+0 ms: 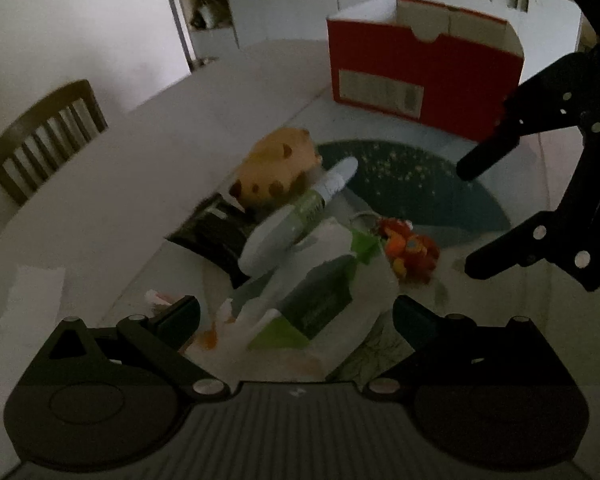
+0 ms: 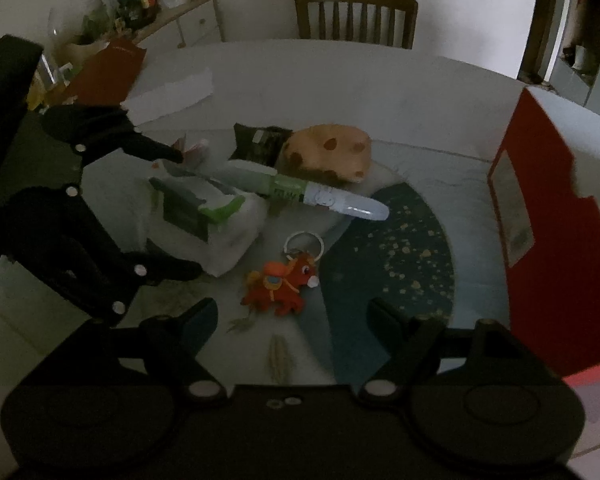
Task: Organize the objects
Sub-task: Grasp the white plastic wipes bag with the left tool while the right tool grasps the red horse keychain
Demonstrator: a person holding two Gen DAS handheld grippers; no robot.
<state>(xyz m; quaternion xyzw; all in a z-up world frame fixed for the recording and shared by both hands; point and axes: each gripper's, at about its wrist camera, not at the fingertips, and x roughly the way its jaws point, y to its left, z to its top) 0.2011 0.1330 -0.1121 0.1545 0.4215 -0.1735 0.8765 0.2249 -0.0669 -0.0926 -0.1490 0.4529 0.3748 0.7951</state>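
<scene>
My left gripper [image 1: 296,316] is open low over a white and green pack [image 1: 328,288], which lies between its fingers; I cannot tell if the pads touch it. In the right wrist view that gripper [image 2: 180,212] straddles the same pack [image 2: 208,216]. My right gripper [image 2: 294,312] is open with nothing between its fingers, just short of a red plush keychain [image 2: 280,284]. A white and green tube [image 2: 300,192] leans across the pack. Behind it sit a spotted cheese plush [image 2: 328,152] and a dark packet [image 2: 260,140]. An open red box [image 1: 420,72] stands at the back.
The items rest on a pale round table [image 2: 340,76] with a teal speckled mat [image 2: 400,256]. A white carton [image 2: 172,92] lies at the far left, a wooden chair [image 2: 356,12] stands behind the table, and a cluttered sideboard [image 2: 180,12] is beyond.
</scene>
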